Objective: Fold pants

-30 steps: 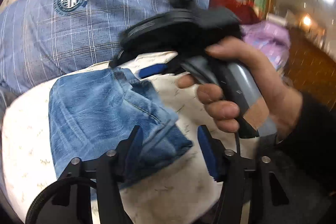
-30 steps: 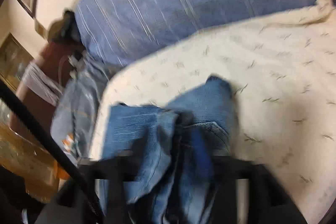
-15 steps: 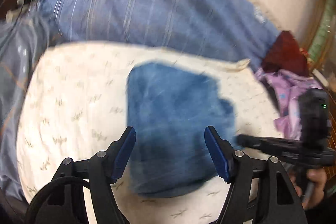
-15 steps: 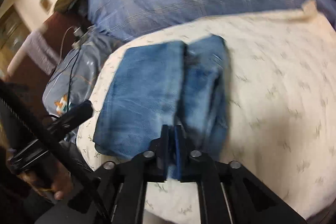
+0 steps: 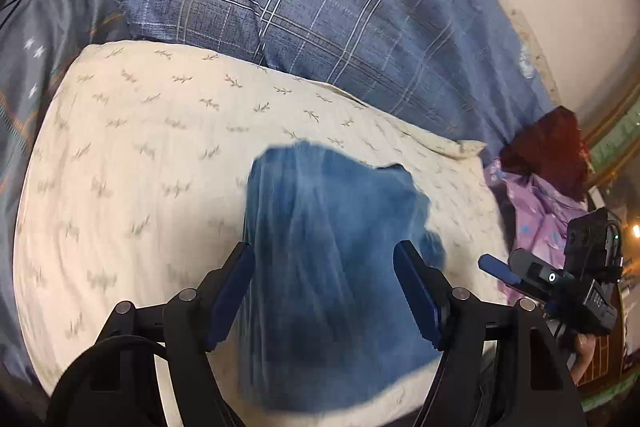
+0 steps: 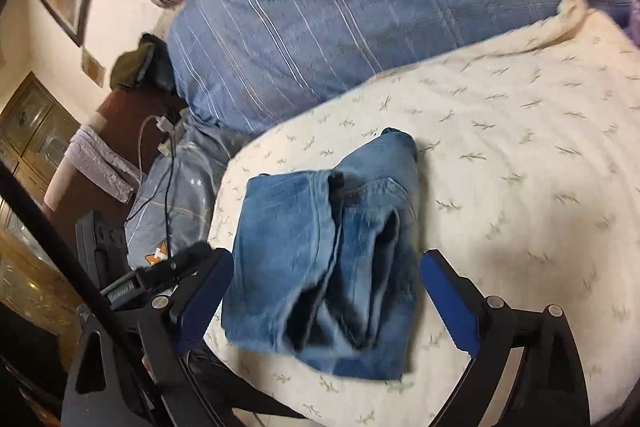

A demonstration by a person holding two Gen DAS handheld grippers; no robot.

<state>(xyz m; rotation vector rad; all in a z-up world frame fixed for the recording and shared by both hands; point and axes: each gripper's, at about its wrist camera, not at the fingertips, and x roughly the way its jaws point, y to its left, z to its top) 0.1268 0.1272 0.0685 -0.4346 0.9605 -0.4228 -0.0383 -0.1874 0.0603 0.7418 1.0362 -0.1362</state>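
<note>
Your right gripper has let go since 0.5 s ago; both grippers' fingers now gape wide, holding nothing. Jeans lie folded on the cream sheet, looking nearly finished.

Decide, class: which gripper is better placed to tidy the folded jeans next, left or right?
Probably the left. The left gripper hangs open straddling the jeans, while the right gripper, also open, sits off their edge beside the cream blanket.
</note>
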